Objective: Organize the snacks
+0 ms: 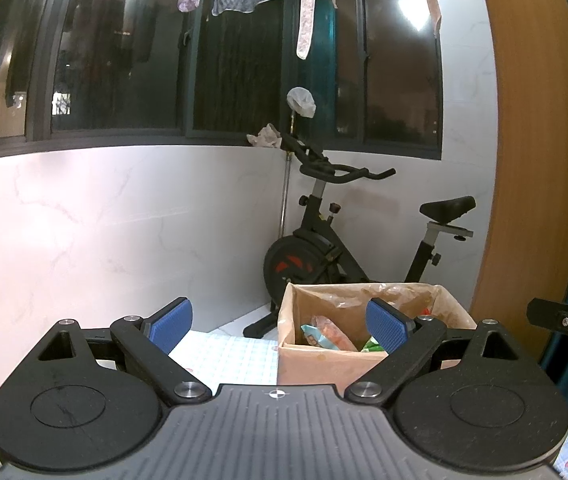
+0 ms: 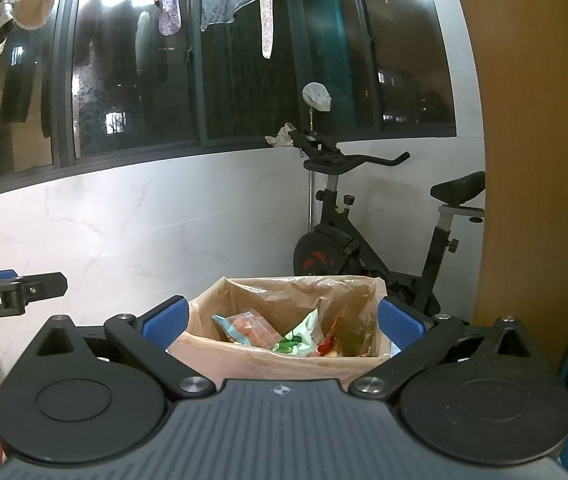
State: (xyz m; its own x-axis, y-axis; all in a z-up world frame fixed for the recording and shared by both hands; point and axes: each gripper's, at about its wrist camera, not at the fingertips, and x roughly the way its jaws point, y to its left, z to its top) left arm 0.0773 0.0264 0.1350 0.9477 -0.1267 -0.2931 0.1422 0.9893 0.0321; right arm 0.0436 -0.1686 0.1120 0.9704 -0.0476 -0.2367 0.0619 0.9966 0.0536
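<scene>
Open-topped brown cardboard box with plastic liner (image 2: 284, 356) sits dead ahead of right gripper (image 2: 282, 324), framed between its blue pads; snack packets (image 2: 280, 334) inside. Left gripper (image 1: 280, 324) sees box off to right. Both grippers spread wide, empty. Right nearer.

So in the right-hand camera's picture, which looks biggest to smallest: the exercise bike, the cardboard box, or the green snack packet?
1. Exercise bike, though it stands farther back, so it is truly bigger still.
2. Cardboard box, nearer the camera; on screen it looks close to the bike.
3. Green snack packet, clearly smallest, lying inside the box.
</scene>
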